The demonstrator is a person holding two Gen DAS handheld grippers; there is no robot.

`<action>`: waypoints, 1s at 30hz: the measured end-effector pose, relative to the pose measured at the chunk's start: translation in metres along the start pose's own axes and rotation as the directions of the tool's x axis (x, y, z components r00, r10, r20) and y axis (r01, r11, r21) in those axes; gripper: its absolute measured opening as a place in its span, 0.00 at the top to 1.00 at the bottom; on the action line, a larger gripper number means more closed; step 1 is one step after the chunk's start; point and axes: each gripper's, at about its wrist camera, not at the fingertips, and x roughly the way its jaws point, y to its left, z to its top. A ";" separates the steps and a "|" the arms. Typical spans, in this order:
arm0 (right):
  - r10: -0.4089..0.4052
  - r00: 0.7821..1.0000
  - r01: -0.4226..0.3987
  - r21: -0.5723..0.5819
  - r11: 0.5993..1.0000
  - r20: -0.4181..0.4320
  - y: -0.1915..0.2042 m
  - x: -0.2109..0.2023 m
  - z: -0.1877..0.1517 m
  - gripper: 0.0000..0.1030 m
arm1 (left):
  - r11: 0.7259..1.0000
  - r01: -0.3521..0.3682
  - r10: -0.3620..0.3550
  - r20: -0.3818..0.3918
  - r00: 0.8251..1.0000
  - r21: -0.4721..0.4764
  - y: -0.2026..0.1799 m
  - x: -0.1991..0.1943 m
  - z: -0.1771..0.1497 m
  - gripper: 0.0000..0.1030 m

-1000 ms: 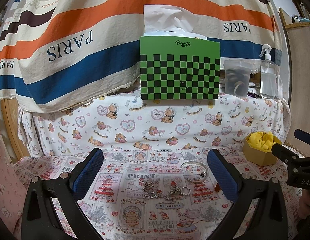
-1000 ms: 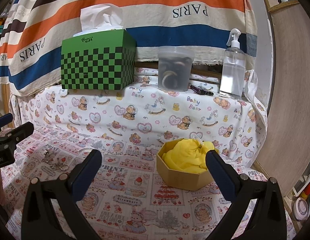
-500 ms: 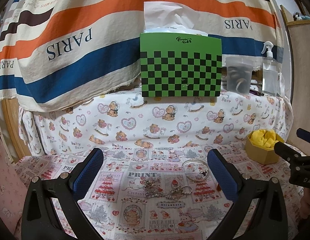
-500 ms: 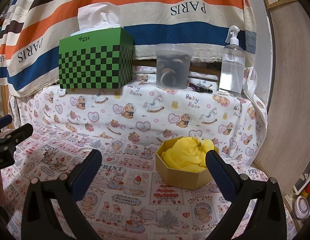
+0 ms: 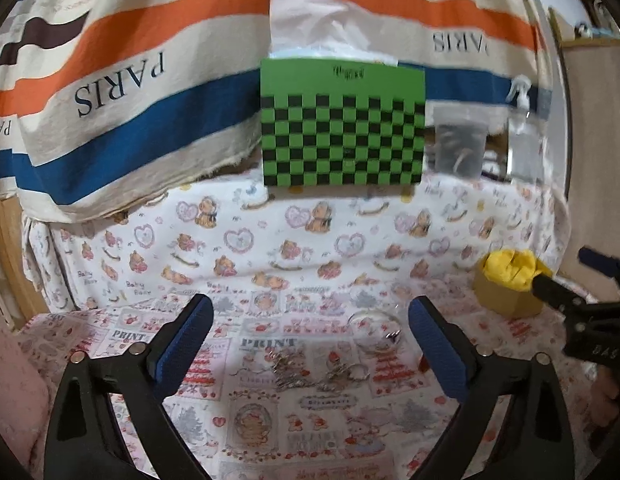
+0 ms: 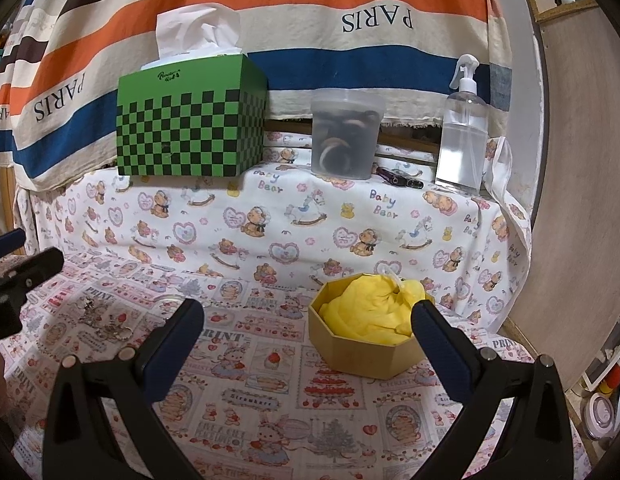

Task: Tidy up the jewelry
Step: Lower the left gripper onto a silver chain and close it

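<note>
Silver jewelry lies on the printed cloth: a tangled chain [image 5: 306, 372] and a thin bangle [image 5: 374, 320]; the chain also shows in the right wrist view [image 6: 106, 322]. An octagonal tan box [image 6: 366, 348] lined with yellow cloth stands at the right; it also shows in the left wrist view [image 5: 506, 288]. My left gripper [image 5: 310, 344] is open and empty, hovering just above and before the chain. My right gripper [image 6: 308, 340] is open and empty, its right finger just in front of the box.
On a raised shelf behind stand a green checkered tissue box [image 6: 190, 124], a clear tub of rings [image 6: 346, 140], a spray bottle [image 6: 462, 132] and a dark pen-like item [image 6: 398, 178]. A striped PARIS cloth [image 6: 270, 8] hangs behind. A wooden panel [image 6: 582, 200] bounds the right.
The left gripper has shifted, so the scene has slid left and down in its view and is blurred. The right gripper view has barely moved. Both stay open.
</note>
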 end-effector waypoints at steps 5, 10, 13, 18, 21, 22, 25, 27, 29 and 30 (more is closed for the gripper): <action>-0.001 1.000 0.001 0.021 1.000 -0.016 -0.002 0.000 0.000 0.00 | 0.998 -0.057 0.055 -0.154 0.987 -0.011 0.011 0.024 0.013 0.42; -0.007 0.999 0.008 0.038 0.999 -0.033 -0.009 0.005 0.002 0.00 | 0.975 0.005 -0.095 -0.395 0.914 -0.222 0.045 0.060 0.023 0.68; -0.007 0.999 0.008 0.037 0.999 -0.036 -0.009 0.005 0.003 0.00 | 0.970 -0.013 -0.101 -0.450 0.887 -0.244 0.052 0.069 0.024 0.70; -0.010 0.999 0.011 0.039 0.999 -0.049 -0.009 0.006 0.005 0.00 | 0.962 -0.066 -0.100 -0.562 0.821 -0.267 0.054 0.096 0.014 0.70; -0.010 0.998 0.013 0.040 0.999 -0.056 -0.009 0.007 0.005 0.00 | 0.973 -0.081 -0.073 -0.618 0.782 -0.218 0.047 0.115 0.010 0.70; -0.011 0.998 0.013 0.041 0.999 -0.058 -0.009 0.007 0.005 0.00 | 0.968 -0.075 -0.095 -0.628 0.772 -0.239 0.048 0.118 0.008 0.70; -0.012 0.998 0.015 0.044 0.999 -0.061 -0.009 0.008 0.005 0.00 | 0.967 -0.069 -0.107 -0.639 0.762 -0.244 0.044 0.121 0.006 0.70; -0.013 0.998 0.016 0.043 0.999 -0.063 -0.009 0.008 0.005 0.00 | 0.971 -0.078 -0.096 -0.662 0.744 -0.228 0.042 0.124 0.003 0.70; -0.016 0.998 0.018 0.042 0.999 -0.065 -0.009 0.008 0.005 0.00 | 0.969 -0.060 -0.123 -0.681 0.722 -0.239 0.038 0.127 -0.002 0.73; -0.016 0.998 0.018 0.043 0.999 -0.064 -0.010 0.008 0.005 0.00 | 0.972 -0.057 -0.117 -0.681 0.723 -0.228 0.035 0.126 -0.002 0.83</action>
